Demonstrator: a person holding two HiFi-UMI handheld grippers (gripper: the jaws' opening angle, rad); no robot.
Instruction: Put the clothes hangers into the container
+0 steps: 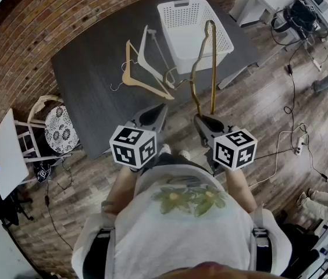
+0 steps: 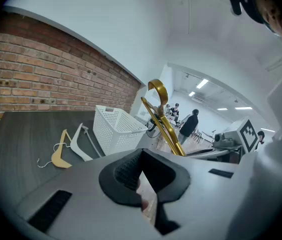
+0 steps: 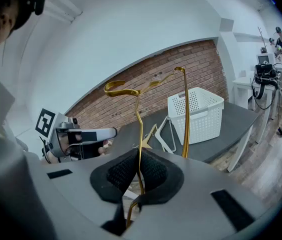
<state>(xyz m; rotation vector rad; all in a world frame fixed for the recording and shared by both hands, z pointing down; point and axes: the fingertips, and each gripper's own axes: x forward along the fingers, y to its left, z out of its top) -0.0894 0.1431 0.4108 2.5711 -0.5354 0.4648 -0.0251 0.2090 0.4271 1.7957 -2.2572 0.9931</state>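
Carry step in hand: gold hanger (image 1: pixel 203 63) clamped upright in right gripper (image 1: pixel 206 122) fingers over near counter (image 1: pixel 88 86) edge, basket (image 1: pixel 225 44) at 12 o'clock. Next: advance, clear near rim, release inside; open air above, two hangers (image 1: pixel 143 74) lying at 10 o'clock. Left gripper (image 1: pixel 152 116) fingers closed, empty.

Both arms reach up from lower centre; left claw (image 1: pixel 157 112) pinched together, empty; right claw (image 1: pixel 203 121) clamped on a gold hanger (image 1: pixel 213 68).
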